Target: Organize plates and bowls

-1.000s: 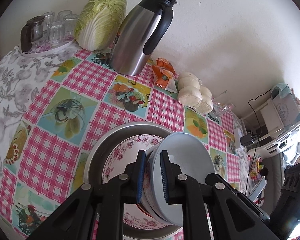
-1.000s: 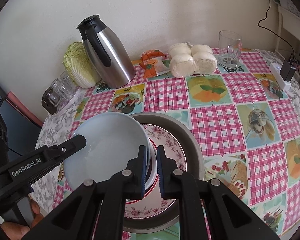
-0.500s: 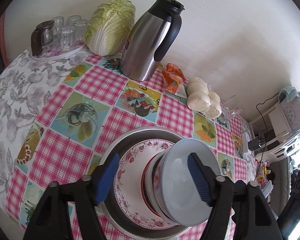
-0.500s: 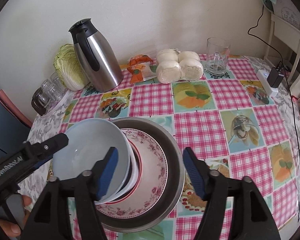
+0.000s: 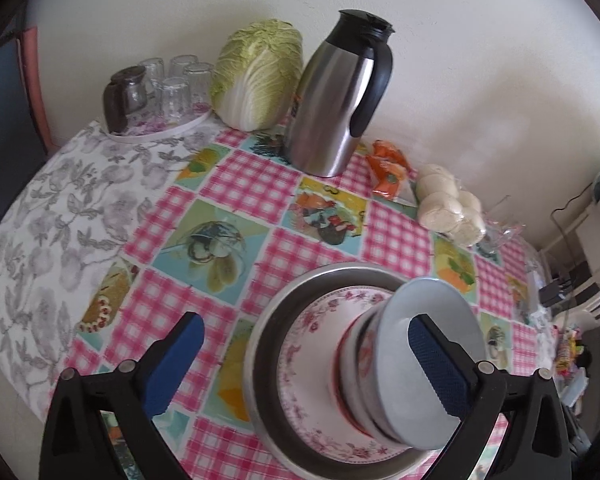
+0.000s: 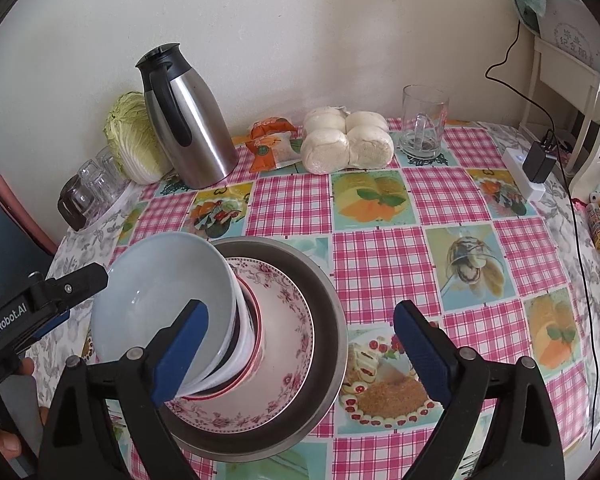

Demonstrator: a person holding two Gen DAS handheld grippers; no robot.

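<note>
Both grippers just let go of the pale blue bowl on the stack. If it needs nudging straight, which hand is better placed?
Probably the right gripper: its opening jaws straddle the blue bowl. The left gripper's near finger already overlaps it.

Both grippers point(image 6: 300, 344) are black plastic with blue ribbed pads point(image 6: 420, 354) and silver screws — the left gripper point(image 5: 306, 362) is marked "GenRobot.AI" in white.
</note>
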